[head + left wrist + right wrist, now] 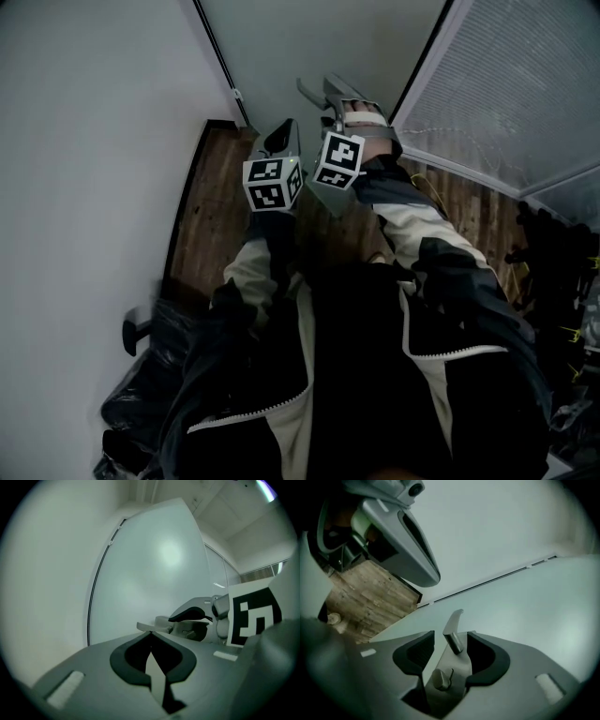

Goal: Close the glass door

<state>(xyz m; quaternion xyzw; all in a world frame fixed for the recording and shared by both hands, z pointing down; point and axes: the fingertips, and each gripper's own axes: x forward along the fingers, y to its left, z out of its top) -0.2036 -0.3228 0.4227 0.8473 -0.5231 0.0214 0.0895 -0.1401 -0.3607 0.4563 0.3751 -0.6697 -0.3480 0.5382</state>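
Between parted jaws of the right gripper (451,641) sits, seemingly, a handle (454,624).

All three feeds reach me dim with a cool grey cast, and the head view goes darkest at the person's jacket (375,375). Left gripper (150,632) view: soft glare patch on the pale panel (168,555) ahead of it, bright ceiling light (266,487) up to its right, own jaws soft, fisheye corners black. Right gripper (451,638) view: lever handle (451,624) between the jaws fairly sharp, gripper body nearest the lens mushy, left edge smeared dark.
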